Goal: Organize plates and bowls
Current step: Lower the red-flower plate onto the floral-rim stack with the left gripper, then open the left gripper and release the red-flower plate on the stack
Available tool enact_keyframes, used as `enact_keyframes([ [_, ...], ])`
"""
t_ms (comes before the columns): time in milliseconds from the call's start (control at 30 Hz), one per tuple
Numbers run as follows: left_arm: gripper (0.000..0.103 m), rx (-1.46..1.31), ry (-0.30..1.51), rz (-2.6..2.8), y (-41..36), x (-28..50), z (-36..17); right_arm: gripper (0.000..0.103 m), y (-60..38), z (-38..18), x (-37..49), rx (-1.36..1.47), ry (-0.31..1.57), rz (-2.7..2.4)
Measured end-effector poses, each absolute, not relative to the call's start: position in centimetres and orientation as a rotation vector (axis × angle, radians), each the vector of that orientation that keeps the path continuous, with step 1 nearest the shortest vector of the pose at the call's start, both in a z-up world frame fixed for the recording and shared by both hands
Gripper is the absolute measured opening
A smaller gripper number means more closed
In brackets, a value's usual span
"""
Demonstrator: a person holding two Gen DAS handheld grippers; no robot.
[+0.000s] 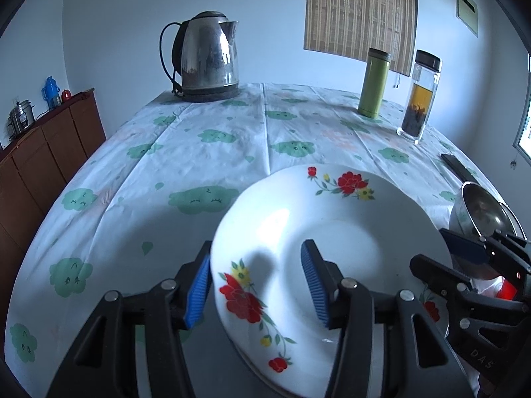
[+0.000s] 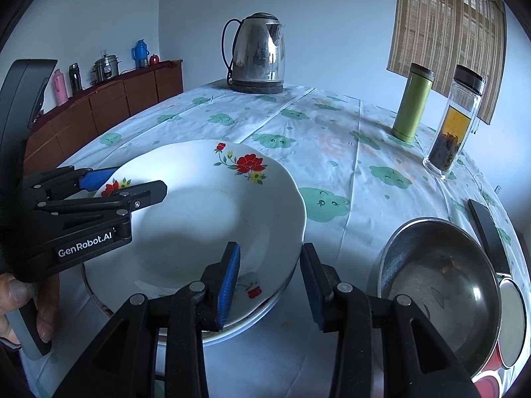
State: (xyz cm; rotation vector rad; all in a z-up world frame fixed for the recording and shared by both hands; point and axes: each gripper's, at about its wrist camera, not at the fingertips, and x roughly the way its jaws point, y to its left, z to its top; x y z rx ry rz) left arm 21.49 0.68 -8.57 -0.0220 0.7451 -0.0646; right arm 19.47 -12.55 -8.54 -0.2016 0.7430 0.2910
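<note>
A white plate with red flowers (image 1: 332,232) (image 2: 205,212) lies on top of a stack of plates at the near side of the table. My left gripper (image 1: 255,285) is open, its jaws straddling the plate's left rim; it also shows in the right wrist view (image 2: 122,182). My right gripper (image 2: 268,282) is open, its jaws straddling the plate's near right rim; it shows at the right in the left wrist view (image 1: 464,258). A steel bowl (image 2: 441,282) (image 1: 481,212) stands right of the plates.
A steel kettle (image 1: 207,58) stands at the table's far side. A green flask (image 1: 373,83) and a glass tea bottle (image 1: 419,96) stand far right. A dark flat object (image 2: 488,232) lies beyond the bowl. A wooden cabinet (image 1: 43,152) is at the left.
</note>
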Motion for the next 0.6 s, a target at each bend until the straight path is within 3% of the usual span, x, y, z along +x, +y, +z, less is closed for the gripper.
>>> enact_keyframes([
  [233,0.06,-0.011,0.707,-0.073,0.5,20.9,-8.1,0.052,-13.0,-7.7,19.2,-0.134,0.708,0.338],
  [600,0.068,-0.002,0.687,-0.069,0.7,20.6,-7.8,0.053,-12.3,-7.2,18.7,-0.13,0.664,0.373],
])
